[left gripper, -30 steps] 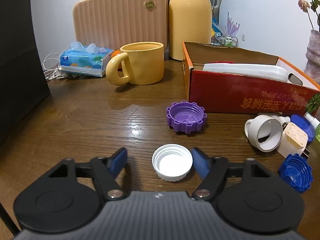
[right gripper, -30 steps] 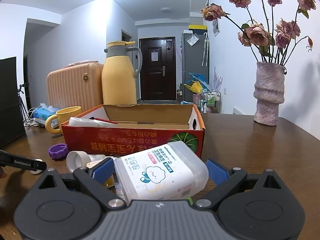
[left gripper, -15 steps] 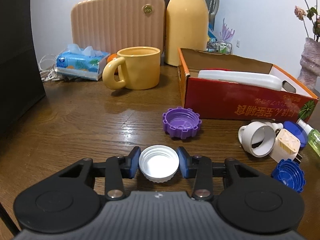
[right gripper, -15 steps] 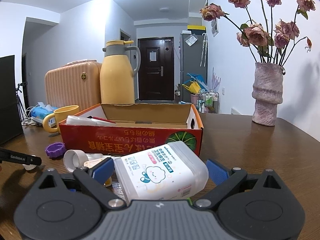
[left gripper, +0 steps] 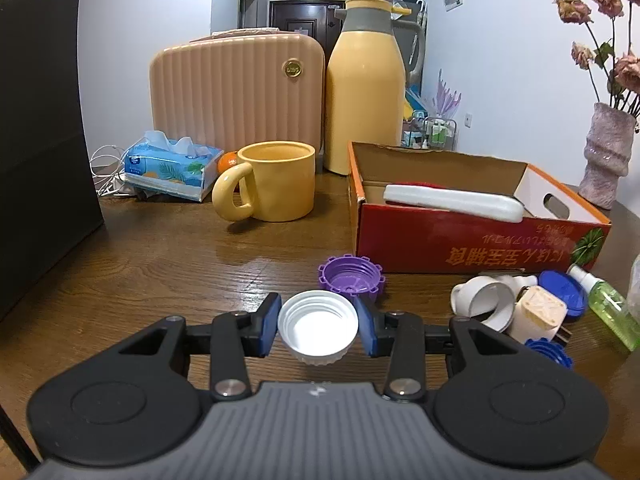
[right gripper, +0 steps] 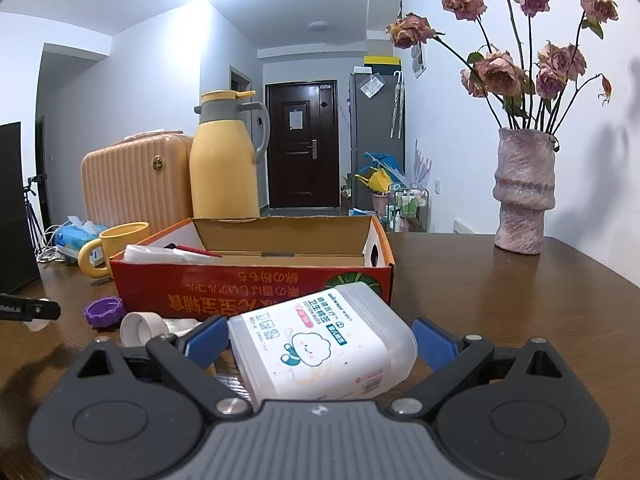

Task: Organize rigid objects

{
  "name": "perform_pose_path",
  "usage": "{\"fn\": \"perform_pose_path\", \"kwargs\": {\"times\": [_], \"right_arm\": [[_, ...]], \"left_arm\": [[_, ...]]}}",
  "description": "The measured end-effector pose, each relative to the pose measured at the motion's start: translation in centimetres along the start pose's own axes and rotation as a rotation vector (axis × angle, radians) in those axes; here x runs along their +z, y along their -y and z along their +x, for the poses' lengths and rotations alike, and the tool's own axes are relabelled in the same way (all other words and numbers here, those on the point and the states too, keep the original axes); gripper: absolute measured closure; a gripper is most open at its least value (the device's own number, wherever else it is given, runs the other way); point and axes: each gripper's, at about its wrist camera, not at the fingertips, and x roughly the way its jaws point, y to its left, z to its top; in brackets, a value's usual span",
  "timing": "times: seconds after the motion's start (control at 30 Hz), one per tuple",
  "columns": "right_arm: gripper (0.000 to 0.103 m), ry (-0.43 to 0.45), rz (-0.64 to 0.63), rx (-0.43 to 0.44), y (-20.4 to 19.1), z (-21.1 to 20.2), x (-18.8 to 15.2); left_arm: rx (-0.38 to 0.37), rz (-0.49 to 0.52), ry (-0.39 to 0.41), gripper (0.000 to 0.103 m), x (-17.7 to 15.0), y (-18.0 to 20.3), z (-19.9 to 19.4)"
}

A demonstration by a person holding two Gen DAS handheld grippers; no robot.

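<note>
Left wrist view: left gripper [left gripper: 318,327] clenched on white cap [left gripper: 318,326], open side up, above the wooden table [left gripper: 160,264]. Purple cap [left gripper: 351,278] just beyond it; red cardboard box [left gripper: 472,240] further right. Yellow mug [left gripper: 272,186] well back. White pipe elbow [left gripper: 486,306], beige plug [left gripper: 538,318] and blue caps [left gripper: 562,290] clustered right.

Right wrist view: right gripper [right gripper: 320,340] released, pads apart from the cotton-swab box [right gripper: 320,350] lying between them, red box directly behind.

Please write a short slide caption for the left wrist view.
Left gripper shut on a white cap, near a purple cap and red box.
</note>
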Motion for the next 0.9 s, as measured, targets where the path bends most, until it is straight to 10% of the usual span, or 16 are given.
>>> {"fn": "perform_pose_path", "kwargs": {"times": [0.9], "right_arm": [[0.004,0.09,-0.017,0.013,-0.6,1.3,5.1]], "left_arm": [[-0.069,-0.003,0.125,0.062,5.6,5.0,-1.3]]}}
